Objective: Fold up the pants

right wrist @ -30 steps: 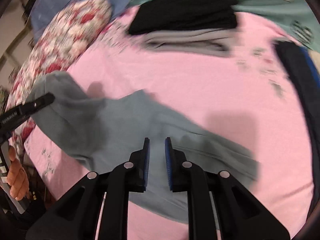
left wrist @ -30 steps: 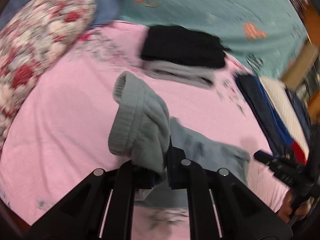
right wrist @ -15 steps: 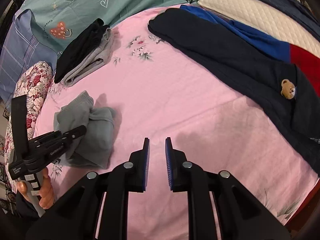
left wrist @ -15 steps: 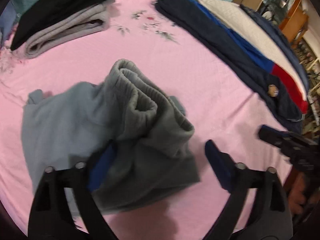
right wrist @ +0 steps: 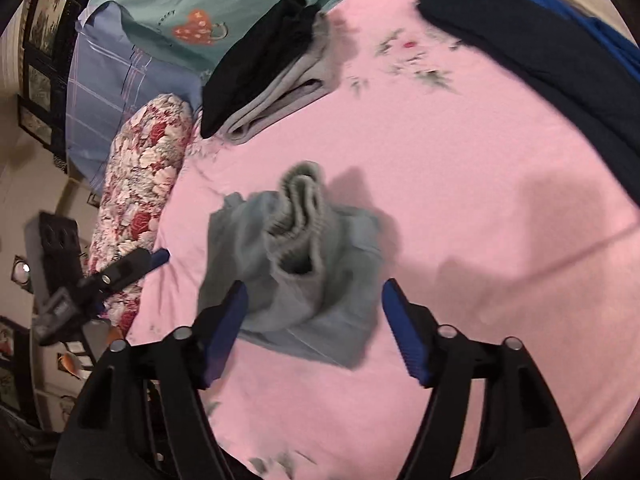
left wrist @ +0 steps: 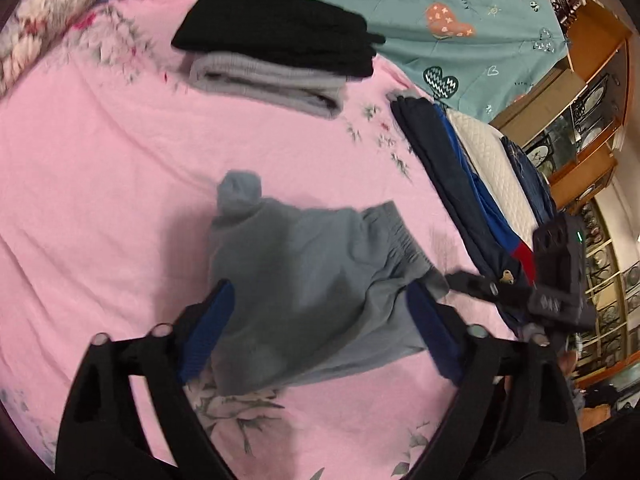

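On the pink bed sheet lie the grey pants, bunched in a soft heap near the middle. At ten o'clock from them is a flowery pillow. At twelve o'clock sits a stack of folded clothes, black on top of light grey. At three o'clock lies a dark blue jacket with a red patch.

The left gripper is wide, its jaws closing a little. The pants lie between its blue pads, but nothing is squeezed. The right gripper is wide too, its jaws opening. The pants sit between its pads, loose, not held.
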### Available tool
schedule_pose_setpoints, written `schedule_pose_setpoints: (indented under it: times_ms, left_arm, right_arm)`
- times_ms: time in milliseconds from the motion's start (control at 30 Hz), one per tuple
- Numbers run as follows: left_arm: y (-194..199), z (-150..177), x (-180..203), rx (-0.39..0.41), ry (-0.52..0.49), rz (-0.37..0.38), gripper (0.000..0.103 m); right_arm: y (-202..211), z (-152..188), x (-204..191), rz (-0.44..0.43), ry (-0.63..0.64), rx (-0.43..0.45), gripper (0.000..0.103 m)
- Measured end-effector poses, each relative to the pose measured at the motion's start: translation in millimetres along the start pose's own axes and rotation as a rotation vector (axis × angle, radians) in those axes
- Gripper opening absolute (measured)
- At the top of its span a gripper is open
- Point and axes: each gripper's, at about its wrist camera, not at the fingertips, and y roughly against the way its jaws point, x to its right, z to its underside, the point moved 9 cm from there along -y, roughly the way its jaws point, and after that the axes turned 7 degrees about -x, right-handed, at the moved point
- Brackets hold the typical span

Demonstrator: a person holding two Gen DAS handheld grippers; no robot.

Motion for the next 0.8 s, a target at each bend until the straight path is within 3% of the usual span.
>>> schedule_pose_setpoints:
  times_ms: [133,233,267,300,367,533,633,733,767,800]
  left_arm:
    - [-37.9,21.9,-2.3,-0.108,-0.017,0.022,0.051]
    - [-57.9,27.6,-12.9,-0.128,-0.028,-0.004,0.049]
    - [-55.0,28.6,-12.7,-0.128,-0.031,0.003,0.049]
    - [-50.7,29.3,-12.8,-0.127,-0.030,0.010,0.049]
    - [-41.3,29.9,-15.6,-0.117,-0.033,0.017,0.049]
    - [-36.2,36.1,-24.2,-0.130,-0.017,0.047,0.049]
    - [-44.7,37.7,-29.3,-0.139,0.003,0.045,0.049]
    - [-36.2,40.1,-28.1,-0.137,-0.019,0.027,0.049]
    - [-32.3,40.4,-28.8,-0.133,-0.019,0.018,0.049]
    - [-29.0,39.9,-29.1,-0.127,-0.017,0.014,0.049]
  right_arm:
    - [-33.8,-19.8,-3.5,0.044,-0.033,-0.099,0.072]
    - [-58.9,-22.1,-2.7,0.119,-0.053,-0.167,0.072]
    - [-62.7,-22.0,-2.8,0.146,-0.055,-0.161,0.061]
    - [-64.7,-21.7,-2.4,0.166,-0.057,-0.160,0.026]
    - [-53.2,-18.0,-7.9,0.157,-0.053,-0.128,0.019]
    - [-3.3,-4.2,-10.0,0.146,-0.096,-0.034,0.019]
    - [-9.7,9.0,13.2,0.192,-0.132,-0.048,0.020]
    - [-37.8,21.4,44.5,0.340,-0.106,-0.133,0.041]
    - [-36.4,22.2,46.6,0.381,-0.077,-0.129,0.052]
    - [-28.7,19.2,41.6,0.421,-0.036,-0.118,0.054]
